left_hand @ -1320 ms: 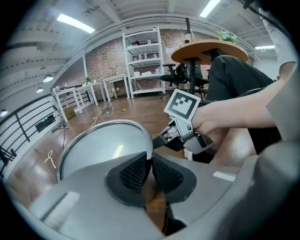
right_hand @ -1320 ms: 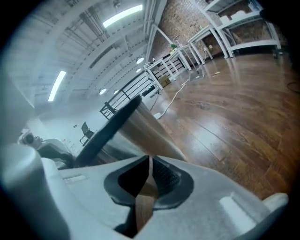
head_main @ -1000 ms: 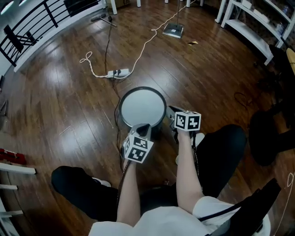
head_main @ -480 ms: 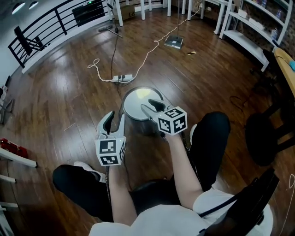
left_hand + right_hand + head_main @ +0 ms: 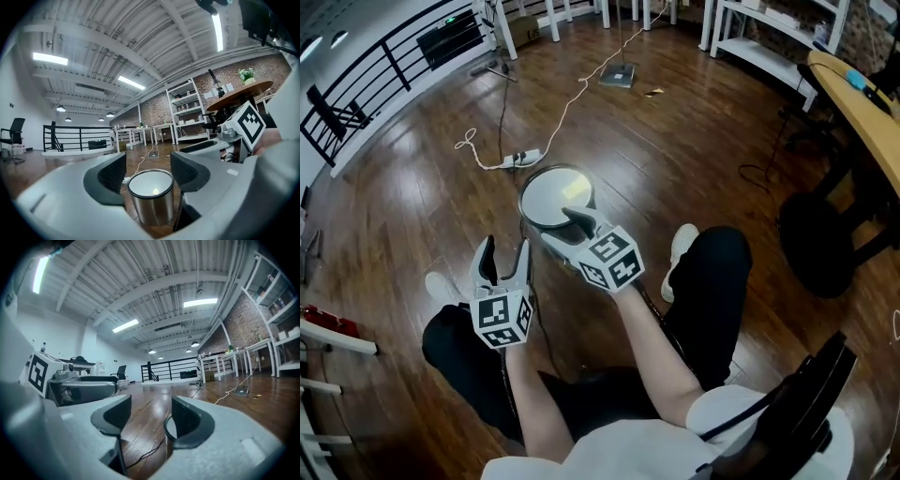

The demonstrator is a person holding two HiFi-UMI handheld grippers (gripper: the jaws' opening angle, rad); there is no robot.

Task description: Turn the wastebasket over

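- My left gripper [image 5: 503, 253] and right gripper [image 5: 565, 230] both have their jaws well apart; they have just been opening, and nothing sits between either pair of pads
- The wastebasket [image 5: 551, 199] stands on end on the wooden floor [image 5: 694, 141], long axis vertical, just ahead of both tools
- My right gripper hangs by its near rim and the left is further back and off to its left, so I judge the right nearer

— Where is there room beside the wastebasket [image 5: 544, 192]?
— On the bare floor [image 5: 403, 216] to its left, mid-frame.
— What stands in the way?
— A power strip [image 5: 525, 157] just above it, and the person's leg [image 5: 712, 281] at lower right.
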